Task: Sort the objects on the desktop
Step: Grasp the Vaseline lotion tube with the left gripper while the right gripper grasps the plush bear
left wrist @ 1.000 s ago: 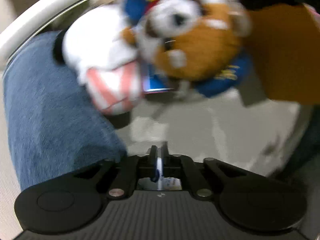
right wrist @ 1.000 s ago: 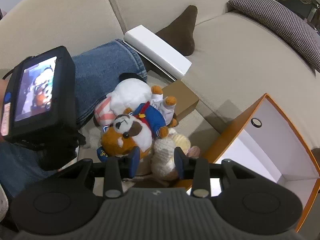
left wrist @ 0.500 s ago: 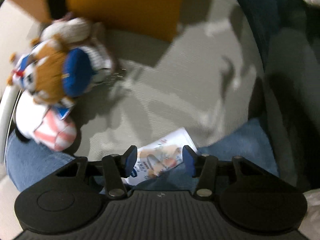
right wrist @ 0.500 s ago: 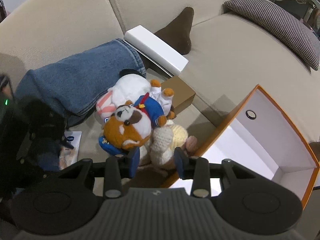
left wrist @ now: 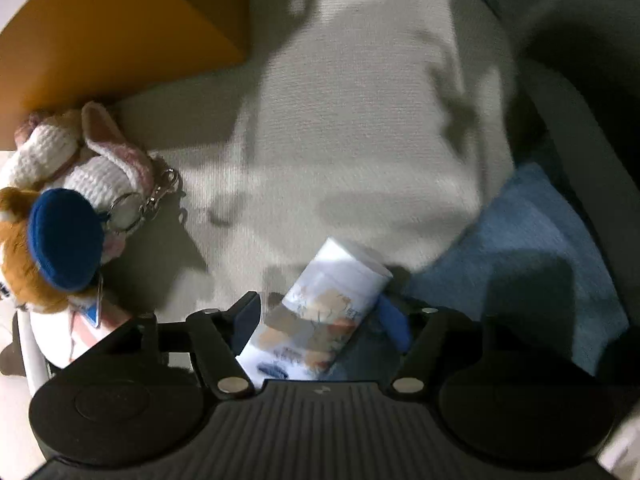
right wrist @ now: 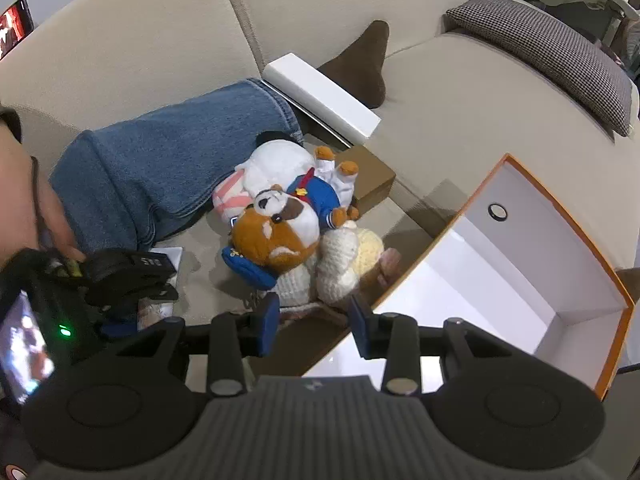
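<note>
My left gripper [left wrist: 320,316] is open, its jaws on either side of a white printed packet [left wrist: 320,312] that lies on the beige cushion against the blue jeans [left wrist: 520,264]. Whether the pads touch it I cannot tell. The packet's corner also shows in the right wrist view [right wrist: 170,256] under the left gripper's body. My right gripper [right wrist: 314,322] is open and empty, just above a pile of plush toys: a brown red-panda toy [right wrist: 280,232] in a blue cap, a white plush [right wrist: 276,164] and a cream knitted bunny [right wrist: 340,260].
An open orange box [right wrist: 568,220] with a white inside stands to the right of the toys. A small brown cardboard box [right wrist: 372,176], a long white box [right wrist: 320,92], folded jeans [right wrist: 168,160] and a houndstooth pillow [right wrist: 552,48] lie on the beige sofa.
My left gripper was shut on the packet a second ago near the toys; it swung away, opened and now has the packet lying between its jaws by the jeans. The right gripper barely moved.
</note>
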